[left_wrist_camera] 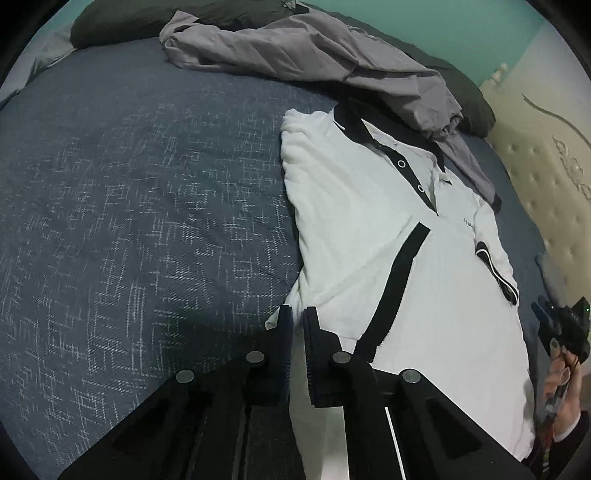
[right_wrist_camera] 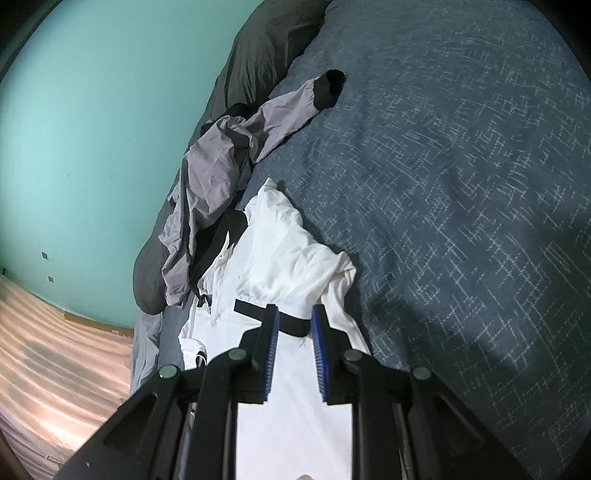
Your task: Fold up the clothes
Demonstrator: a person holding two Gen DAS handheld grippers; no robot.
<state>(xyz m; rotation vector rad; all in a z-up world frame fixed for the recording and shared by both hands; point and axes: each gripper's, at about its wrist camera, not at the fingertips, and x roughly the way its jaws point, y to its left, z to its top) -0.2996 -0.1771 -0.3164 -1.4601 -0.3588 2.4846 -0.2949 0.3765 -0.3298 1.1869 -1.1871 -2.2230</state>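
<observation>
- Firstly, the left gripper (left_wrist_camera: 298,314): its jaws stand nearly together, with only a thin slot between the pads. White cloth of the polo shirt (left_wrist_camera: 369,206) shows in that slot at the shirt's near left edge, so the jaws appear pinched on a single thickness of fabric. A hold on the edge is judged to give control of the side panel for turning it inward.
- Right gripper (right_wrist_camera: 294,314): the jaws stand partly apart, blue pads facing each other. They hang over the shirt's black sleeve band (right_wrist_camera: 273,317). Whether the pads press on any cloth cannot be told from its own view; no fabric is seen lifted.
- In the left wrist view the right gripper's body appears at the far right edge, carried in a person's hand (left_wrist_camera: 561,373) beside the shirt's other side. The two tools thus flank the garment, a placing suited to a two-sided fold.
- Shirt: lies front up on the blue bedspread (left_wrist_camera: 129,203), collar away from the tools, one sleeve already laid across the chest. Judged partly folded.
- Grey jacket (left_wrist_camera: 295,44): crumpled beyond the collar, against a dark pillow (left_wrist_camera: 110,22); unfolded, presumably awaiting its turn.
- Padded headboard (left_wrist_camera: 535,177): to the right, clear of the work.
</observation>
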